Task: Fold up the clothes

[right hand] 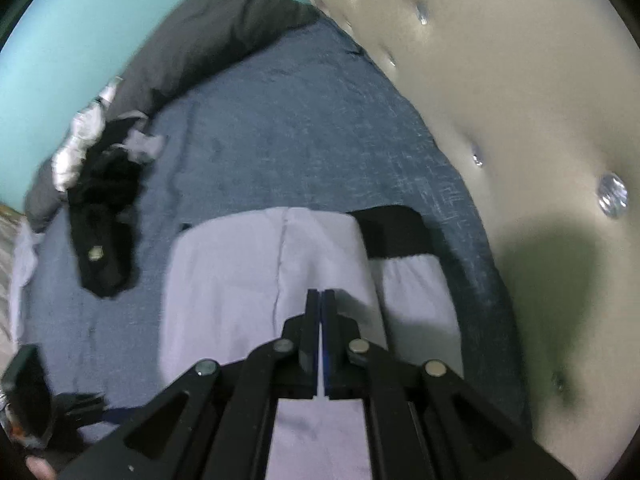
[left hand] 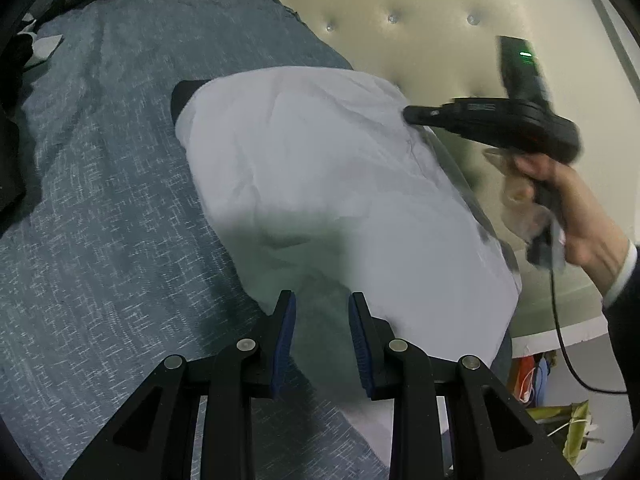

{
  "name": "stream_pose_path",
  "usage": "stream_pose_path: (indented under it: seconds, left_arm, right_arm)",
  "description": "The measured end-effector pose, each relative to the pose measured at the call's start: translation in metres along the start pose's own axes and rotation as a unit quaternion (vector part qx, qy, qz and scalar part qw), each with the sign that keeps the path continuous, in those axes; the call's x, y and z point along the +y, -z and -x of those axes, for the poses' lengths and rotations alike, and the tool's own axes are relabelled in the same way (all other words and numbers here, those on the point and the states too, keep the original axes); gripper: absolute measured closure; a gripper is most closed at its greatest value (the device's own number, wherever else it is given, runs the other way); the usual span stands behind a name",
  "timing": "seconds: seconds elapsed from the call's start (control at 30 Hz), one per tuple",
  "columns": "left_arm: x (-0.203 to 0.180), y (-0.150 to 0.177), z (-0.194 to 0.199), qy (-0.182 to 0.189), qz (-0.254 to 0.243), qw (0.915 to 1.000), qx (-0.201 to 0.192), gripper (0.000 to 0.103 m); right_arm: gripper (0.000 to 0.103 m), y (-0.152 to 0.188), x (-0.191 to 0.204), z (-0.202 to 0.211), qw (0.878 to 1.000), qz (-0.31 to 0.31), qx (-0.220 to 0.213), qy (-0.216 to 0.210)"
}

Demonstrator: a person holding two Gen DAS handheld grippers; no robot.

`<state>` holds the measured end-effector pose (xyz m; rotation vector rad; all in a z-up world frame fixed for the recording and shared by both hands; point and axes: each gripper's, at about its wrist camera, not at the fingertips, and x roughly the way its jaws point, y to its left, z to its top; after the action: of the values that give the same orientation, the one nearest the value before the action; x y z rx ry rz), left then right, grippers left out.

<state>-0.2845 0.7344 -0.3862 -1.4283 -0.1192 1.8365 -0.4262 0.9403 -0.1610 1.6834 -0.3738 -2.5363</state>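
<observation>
Folding looks partly done: a pale lavender cotton garment with a black elastic waistband (right hand: 394,236) lies flattened on the blue-grey woven bedspread (left hand: 100,184), close beside the cream tufted headboard (right hand: 500,92), one panel already laid over the other. Its long axis runs away from the person along the headboard, waistband at the far end.

The left gripper (left hand: 322,340) hovers over the near end with its blue pads parted and nothing between them; I judge it is waiting there to pin or pick up that edge. The right gripper (right hand: 321,320), seen from the left as a black tool in a hand (left hand: 580,216), has its jaws pressed together. Whether cloth is pinched between them I cannot tell; from the left its tip sits at the garment's headboard-side edge.

A crumpled black garment (right hand: 106,232) lies well apart toward the far side, probably waiting its turn.
</observation>
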Motion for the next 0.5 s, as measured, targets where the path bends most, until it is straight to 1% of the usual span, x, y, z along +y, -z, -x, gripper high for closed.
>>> stream_pose_path:
  seconds: [0.1,0.2,0.23,0.33,0.43,0.5]
  left_arm:
    - [0.003,0.003,0.002,-0.002,0.0,1.0,-0.001,0.073]
    - [0.008,0.007,0.008,-0.005,0.001,1.0,0.0,0.073]
    - [0.009,0.008,0.009,-0.006,0.002,1.0,0.0,0.073]
    - [0.01,0.007,0.013,-0.002,0.006,1.0,-0.001,0.073]
    - [0.006,0.005,0.01,0.004,0.002,1.0,-0.002,0.073]
    - [0.0,0.005,0.009,0.01,-0.004,0.9999,-0.001,0.073]
  right_arm:
    - [0.103,-0.001,-0.013,-0.019,0.999,-0.019,0.03,0.037]
    - [0.103,0.0,-0.018,-0.025,0.998,-0.021,0.037,0.054]
    - [0.103,-0.001,-0.02,-0.023,0.998,-0.026,0.035,0.05]
    - [0.103,-0.001,-0.025,-0.003,0.998,-0.036,0.01,0.042]
    - [0.103,0.01,-0.025,0.023,0.999,-0.034,-0.003,0.016]
    - [0.103,0.026,-0.017,0.036,1.0,-0.024,-0.008,-0.007]
